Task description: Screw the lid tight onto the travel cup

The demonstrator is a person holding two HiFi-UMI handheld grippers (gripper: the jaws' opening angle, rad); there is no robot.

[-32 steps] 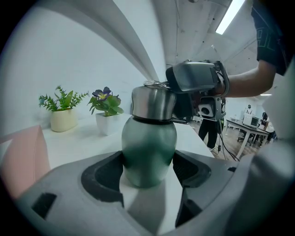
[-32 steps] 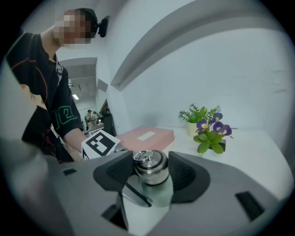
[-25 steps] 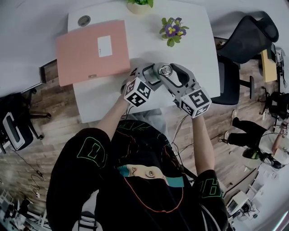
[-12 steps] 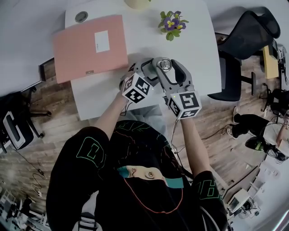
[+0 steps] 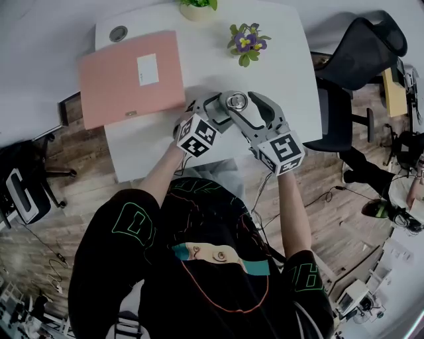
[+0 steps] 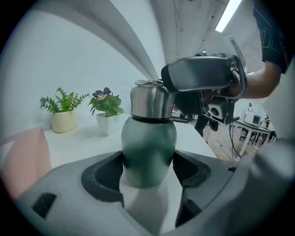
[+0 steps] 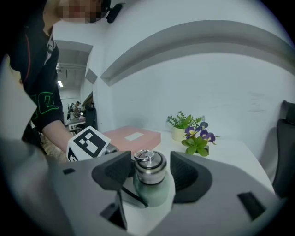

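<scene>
A green travel cup (image 6: 148,152) with a steel lid (image 6: 148,99) stands on the white table (image 5: 285,79) near its front edge. My left gripper (image 6: 148,168) is shut on the cup's green body, its pads pressing both sides. My right gripper (image 7: 151,171) reaches in from the right at lid height, with the lid (image 7: 149,167) between its jaws. Those jaws have just been opening: the right pad stands clear of the lid. In the head view both grippers meet round the lid (image 5: 236,102).
A pink folder (image 5: 129,76) lies on the table at the back left. Behind the cup stand a pot of purple flowers (image 5: 245,43) and a green plant pot (image 5: 197,6). A black chair (image 5: 361,59) is beside the table's right edge.
The right gripper's marker cube swung a little left, then back right, round the lid. The left gripper and the cup stayed in place.
</scene>
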